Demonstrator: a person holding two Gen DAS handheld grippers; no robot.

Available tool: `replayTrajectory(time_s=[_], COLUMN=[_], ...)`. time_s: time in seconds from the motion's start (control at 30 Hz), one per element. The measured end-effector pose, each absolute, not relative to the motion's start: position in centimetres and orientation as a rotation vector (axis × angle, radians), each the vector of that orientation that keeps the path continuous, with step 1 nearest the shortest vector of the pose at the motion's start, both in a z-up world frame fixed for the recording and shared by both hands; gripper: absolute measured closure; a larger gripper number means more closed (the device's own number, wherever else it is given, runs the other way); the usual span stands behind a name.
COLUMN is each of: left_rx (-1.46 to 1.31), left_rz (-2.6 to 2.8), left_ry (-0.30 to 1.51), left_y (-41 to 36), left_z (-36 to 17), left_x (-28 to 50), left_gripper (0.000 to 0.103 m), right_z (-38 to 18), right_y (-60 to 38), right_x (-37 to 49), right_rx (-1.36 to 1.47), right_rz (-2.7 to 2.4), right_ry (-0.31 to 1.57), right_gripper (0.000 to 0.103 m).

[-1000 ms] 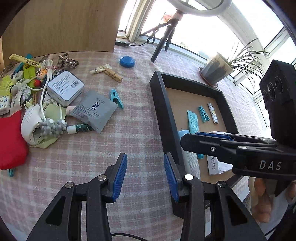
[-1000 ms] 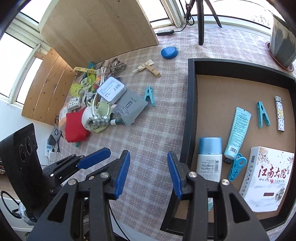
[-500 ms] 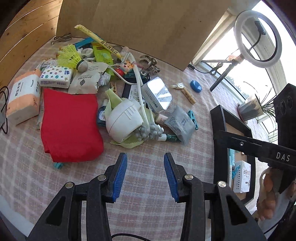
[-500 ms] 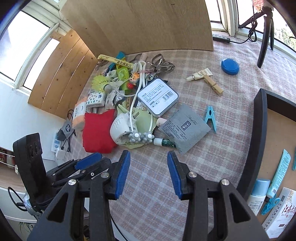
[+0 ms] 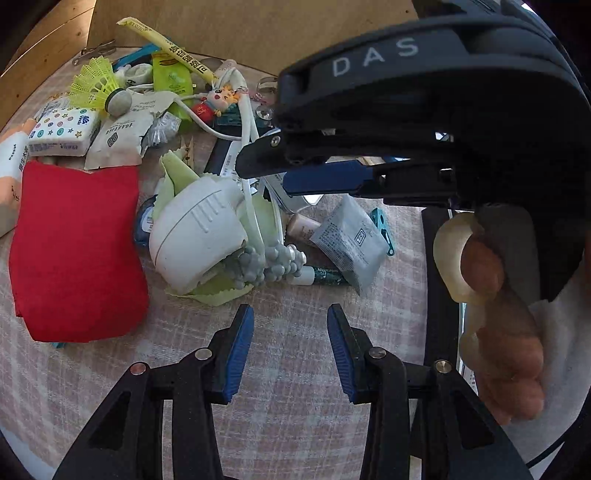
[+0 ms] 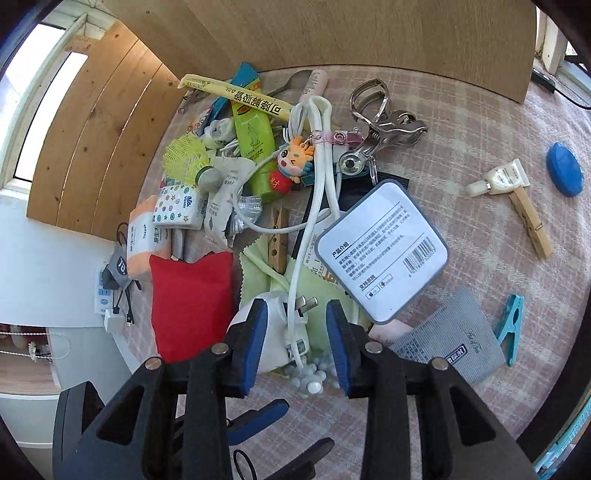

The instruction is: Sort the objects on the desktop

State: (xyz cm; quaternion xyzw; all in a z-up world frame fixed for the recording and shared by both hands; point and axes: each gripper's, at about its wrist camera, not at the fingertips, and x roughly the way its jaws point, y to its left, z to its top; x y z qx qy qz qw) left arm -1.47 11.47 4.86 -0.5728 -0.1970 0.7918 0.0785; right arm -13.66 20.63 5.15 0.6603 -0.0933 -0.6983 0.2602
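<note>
A pile of small objects lies on the checked tablecloth. A white charger (image 5: 195, 232) with a white cable (image 6: 317, 177) lies on a green cloth beside a red pouch (image 5: 74, 251). My right gripper (image 6: 291, 343) is open and hangs right over the charger (image 6: 273, 332), its jaws either side of the plug. It shows from the side in the left wrist view (image 5: 295, 166). My left gripper (image 5: 290, 347) is open and empty above bare cloth, just in front of the charger. A white tin (image 6: 380, 251) and a grey sachet (image 5: 351, 240) lie to the right.
A yellow shuttlecock (image 5: 99, 88), tissue packs (image 5: 62, 133), a doll keychain (image 6: 291, 162), metal clips (image 6: 384, 129), a wooden peg (image 6: 528, 221), a blue lid (image 6: 565, 173) and a teal peg (image 6: 511, 325) lie around. The black tray's wall (image 5: 439, 295) stands at the right. A wooden board (image 6: 369, 33) stands behind.
Both grippers have swung left, away from the black tray and towards the pile. The right gripper has come down over the white charger. Both stay open.
</note>
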Motion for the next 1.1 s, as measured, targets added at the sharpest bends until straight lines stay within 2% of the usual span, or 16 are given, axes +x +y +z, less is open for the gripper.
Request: replayTrajectory(time_s=[0.3, 0.43, 0.5, 0.53, 0.63, 0.7, 0.77, 0.87, 1.1], left_rx=[-1.746, -1.742, -1.742, -1.746, -1.741, -1.743, -1.742, -1.719, -1.652], left_rz=[2.331, 2.339, 2.356, 2.357, 2.361, 2.377, 2.362, 2.369, 2.37], left_ry=[-0.74, -0.748, -0.752, -0.752, -0.733, -0.704, -0.722, -0.7, -0.649], left_y=[10.3, 10.5, 10.3, 10.3, 10.2, 10.2, 10.1, 10.3, 11.9], left_z=[2.8, 2.5, 2.4, 2.3, 2.3, 2.3, 2.3, 2.9, 4.6], left_x=[-3.4, -3.8, -4.1, -4.2, -4.3, -4.3, -4.3, -4.1, -2.9], left_gripper=[0.065, 0.066, 0.069, 0.069, 0.078, 0.093, 0.101, 0.102, 0.103], right_z=[3.7, 3.0, 2.3, 2.0, 1.7, 1.7, 2.1, 2.8, 3.8], right_y=[19.3, 18.9, 18.7, 18.6, 18.6, 18.8, 19.1, 19.8, 22.9], right_x=[-16.2, -17.5, -17.9, -18.1, -18.5, -18.7, -18.6, -18.1, -16.2], right_rx=[1.804, 1.831, 1.851, 1.862, 1.856, 1.849, 1.836, 1.817, 1.771], right_rz=[-1.869, -1.851, -1.841, -1.837, -1.834, -1.823, -1.825, -1.823, -1.742], right_ry=[-0.294, -0.292, -0.294, -0.292, -0.322, -0.353, -0.364, -0.373, -0.555], right_gripper=[0.073, 0.073, 0.075, 0.079, 0.088, 0.093, 0.095, 0.096, 0.1])
